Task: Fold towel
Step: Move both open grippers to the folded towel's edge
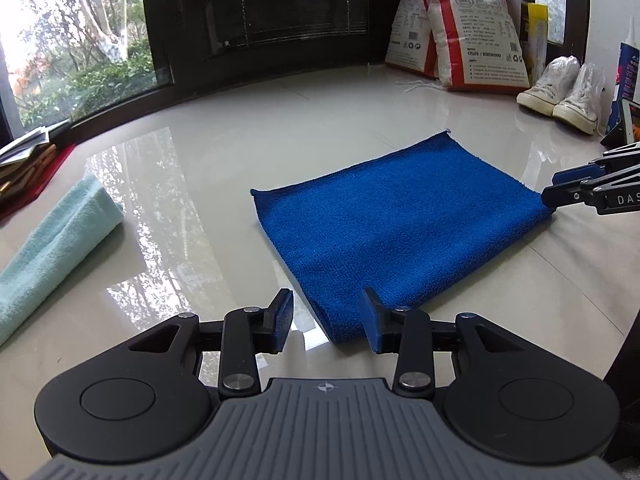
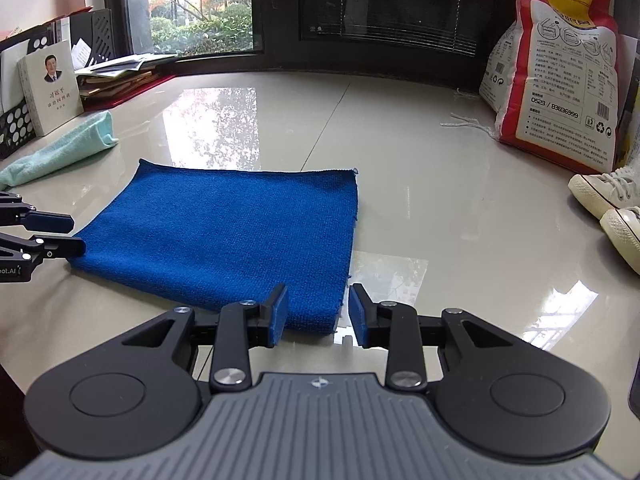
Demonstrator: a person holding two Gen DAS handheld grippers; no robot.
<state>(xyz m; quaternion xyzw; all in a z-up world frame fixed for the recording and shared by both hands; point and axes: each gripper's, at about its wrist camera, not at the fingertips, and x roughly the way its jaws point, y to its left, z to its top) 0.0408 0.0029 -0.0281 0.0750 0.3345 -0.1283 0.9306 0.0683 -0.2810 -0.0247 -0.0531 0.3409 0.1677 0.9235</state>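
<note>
1. Two grippers are working at the near corners of the blue towel (image 1: pixel 400 224), which is lying flat, already folded over once, on the glossy pale table (image 1: pixel 224 168).
2. We are holding the left gripper (image 1: pixel 327 322) with its jaws spread apart around the towel's near left corner; the cloth is sitting between the blue pads (image 1: pixel 285 320) and nothing is being pinched.
3. We are holding the right gripper (image 2: pixel 318 314) the same way, jaws parted, with the towel's near right corner just inside the left pad (the right pad is standing clear of the cloth, over bare table).
4. From the left wrist view, the right gripper's fingers (image 1: pixel 568 192) are showing at the towel's far right edge, apart from each other.
5. A light green towel (image 1: pixel 56 248) is lying rolled up to the left, well apart from the blue one.
6. White rice bags (image 2: pixel 556 80) are leaning at the back right, with white sneakers (image 2: pixel 608 204) beside them.
7. A book (image 2: pixel 50 84) and stacked papers (image 2: pixel 116 80) are sitting at the back left by the window.
</note>
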